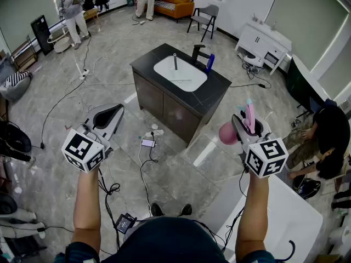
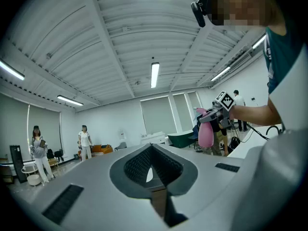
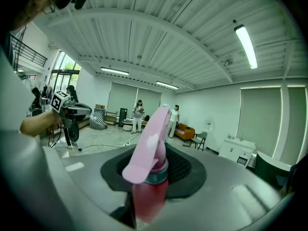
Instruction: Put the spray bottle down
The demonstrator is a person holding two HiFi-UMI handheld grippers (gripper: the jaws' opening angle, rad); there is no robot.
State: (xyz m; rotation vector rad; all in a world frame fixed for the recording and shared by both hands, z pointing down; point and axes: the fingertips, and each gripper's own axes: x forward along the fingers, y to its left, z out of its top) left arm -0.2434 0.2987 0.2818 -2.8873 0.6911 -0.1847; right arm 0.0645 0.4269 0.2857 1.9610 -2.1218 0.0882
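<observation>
- The spray bottle (image 3: 153,143) is up in the air, clamped in the right gripper (image 3: 155,173). Its pink body runs off the bottom of the right gripper view (the nozzle end is blurred).
- In the head view that gripper hides part of the spray bottle (image 1: 227,133).
- Left gripper (image 2: 152,148): jaws together, nothing between them.
- The white basin (image 1: 189,81) in the black-topped cabinet (image 1: 216,92) holds a thin upright item, too small to name.
- Grey tiled floor (image 1: 109,64), cables trailing across it.

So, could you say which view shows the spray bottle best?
The right gripper view: the spray bottle sits close-up in the right gripper. Head view half hides it; left gripper view shows it small.
</observation>
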